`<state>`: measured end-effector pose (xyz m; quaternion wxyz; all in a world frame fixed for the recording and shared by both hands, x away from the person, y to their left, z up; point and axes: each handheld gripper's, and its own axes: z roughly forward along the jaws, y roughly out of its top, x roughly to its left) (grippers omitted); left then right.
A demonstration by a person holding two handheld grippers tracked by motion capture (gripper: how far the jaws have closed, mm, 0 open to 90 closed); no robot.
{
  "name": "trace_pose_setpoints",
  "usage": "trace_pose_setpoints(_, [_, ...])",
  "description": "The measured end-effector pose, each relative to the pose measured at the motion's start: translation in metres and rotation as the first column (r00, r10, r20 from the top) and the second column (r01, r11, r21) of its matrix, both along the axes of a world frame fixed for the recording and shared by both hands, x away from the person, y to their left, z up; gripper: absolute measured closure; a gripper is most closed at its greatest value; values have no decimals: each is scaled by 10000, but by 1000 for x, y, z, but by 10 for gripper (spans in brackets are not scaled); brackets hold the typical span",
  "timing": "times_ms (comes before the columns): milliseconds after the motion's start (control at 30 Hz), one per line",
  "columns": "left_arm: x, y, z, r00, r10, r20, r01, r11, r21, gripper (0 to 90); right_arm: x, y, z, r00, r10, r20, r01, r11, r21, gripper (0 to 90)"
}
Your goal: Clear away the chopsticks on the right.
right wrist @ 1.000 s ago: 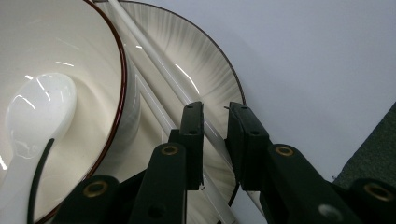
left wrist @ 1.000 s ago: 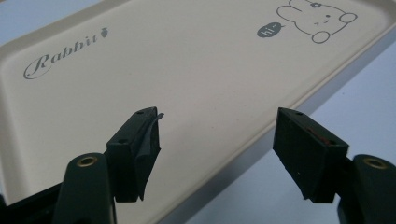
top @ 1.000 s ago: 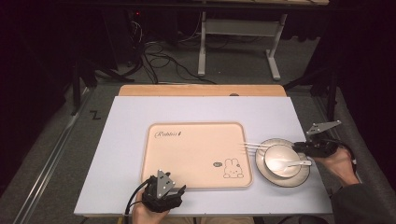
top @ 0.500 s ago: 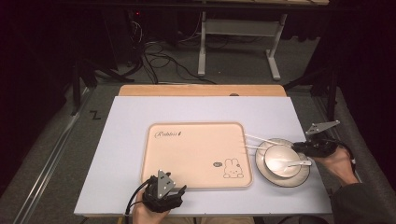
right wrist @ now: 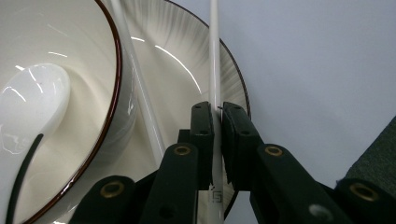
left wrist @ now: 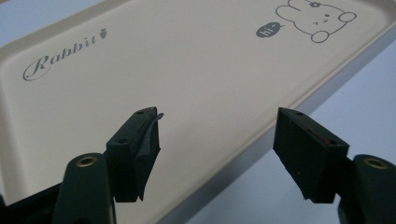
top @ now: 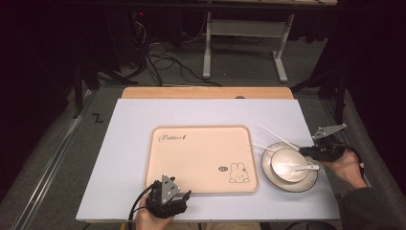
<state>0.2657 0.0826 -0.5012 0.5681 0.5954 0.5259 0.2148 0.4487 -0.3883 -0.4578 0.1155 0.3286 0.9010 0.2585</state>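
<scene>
A beige rabbit-print tray [top: 201, 158] lies mid-table. My left gripper [top: 168, 195] hovers at its near edge. In the left gripper view the gripper [left wrist: 217, 149] is open, nothing between the jaws, above the tray's rim [left wrist: 261, 126]. To the right, a white bowl [top: 287, 163] sits on a dark-rimmed plate [top: 311, 179] with a white spoon [top: 301, 167] inside. My right gripper [top: 321, 151] is at the plate's right side. It is shut [right wrist: 217, 109] on one white chopstick [right wrist: 215, 56], which points far-left [top: 277, 137]. A second chopstick [right wrist: 137, 88] rests on the plate against the bowl.
The white tabletop [top: 124, 143] has open room left of the tray and behind it. A wooden strip [top: 206, 92] runs along the far edge. Beyond it lie floor cables and a desk frame [top: 239, 48]. A person's right hand [top: 347, 167] comes in at the lower right.
The held chopstick's far end has swung away from the other chopstick, toward the table's far side. The right gripper has barely shifted. The left gripper has stayed still.
</scene>
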Motion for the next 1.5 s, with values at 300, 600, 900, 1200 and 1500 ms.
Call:
trace_pose_setpoints(300, [0,0,0,10000,-13,-3,13,10000,60,321,-2,1,1,9999,31,120,-30,10000,-57,853])
trace_pose_setpoints(600, [3,-1,0,10000,-53,-33,53,9998,179,325,-7,1,12,9983,-215,548,212,9998,56,854])
trace_pose_setpoints(900, [9,-2,5,9998,-171,-71,170,9998,-67,329,-20,5,31,9912,-789,1062,798,9968,-46,854])
trace_pose_setpoints(1200, [24,2,9,9979,-604,-217,594,9972,-458,314,-42,10,53,9788,-1214,1651,1157,9923,439,854])
trace_pose_setpoints(1500, [35,-10,6,9899,-1184,-785,1160,9927,-344,302,-73,31,65,9758,-1468,1623,1349,9874,823,854])
